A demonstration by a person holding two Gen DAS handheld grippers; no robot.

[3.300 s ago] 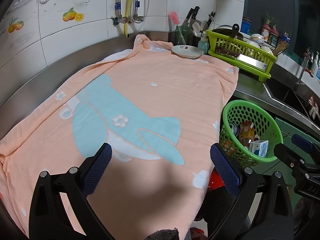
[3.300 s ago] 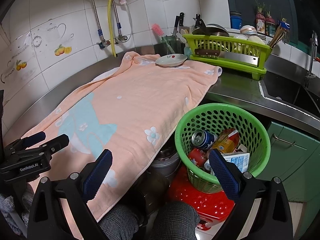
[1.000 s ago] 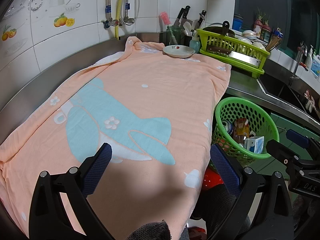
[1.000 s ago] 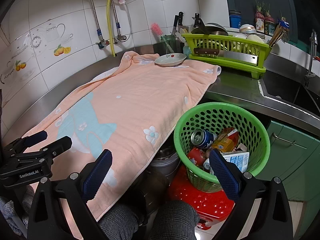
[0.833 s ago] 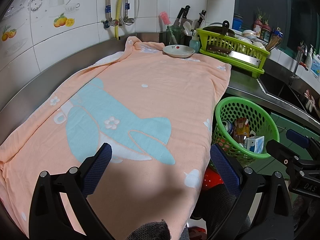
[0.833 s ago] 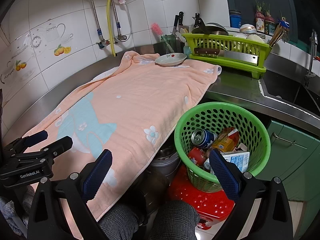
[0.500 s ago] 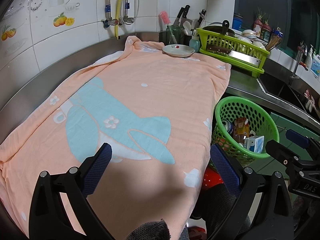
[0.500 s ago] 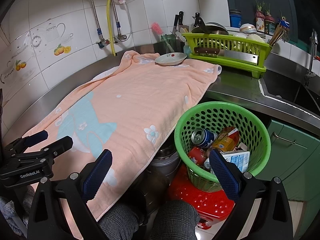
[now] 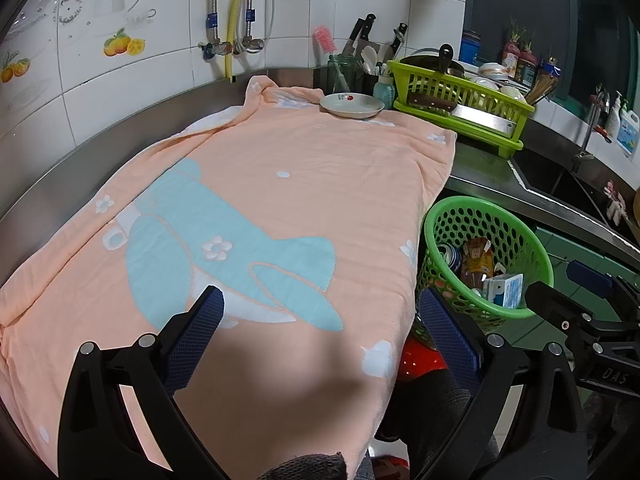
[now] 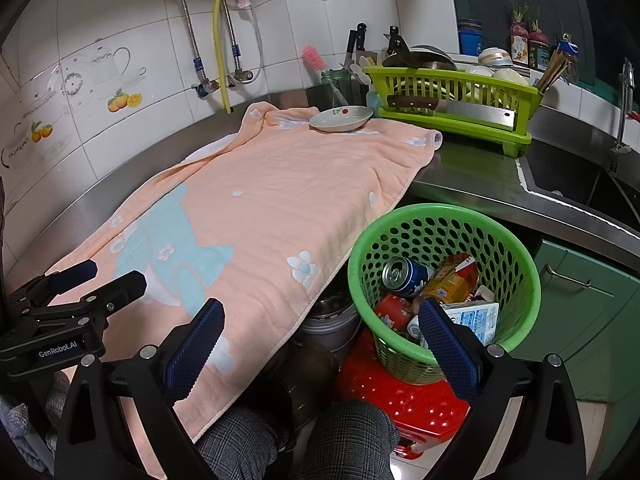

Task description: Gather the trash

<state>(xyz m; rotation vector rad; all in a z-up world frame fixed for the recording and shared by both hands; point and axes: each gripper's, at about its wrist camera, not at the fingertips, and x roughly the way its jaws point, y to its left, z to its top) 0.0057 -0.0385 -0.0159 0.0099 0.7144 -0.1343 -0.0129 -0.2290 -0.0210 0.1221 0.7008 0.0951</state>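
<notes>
trash sits in green basket [image 10: 516,248]; towel [image 9: 280,184] bare, so left gripper [image 9: 320,334] and right gripper [image 10: 320,336] hang spread wide, empty.

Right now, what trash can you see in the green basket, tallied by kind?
Cans: 2 (blue can, red can)
Orange packet: 1
White carton: 1
Total: 4 visible; others may lie hidden underneath.

Bare towel [image 9: 280,184]; plate [image 9: 352,105] far end.
</notes>
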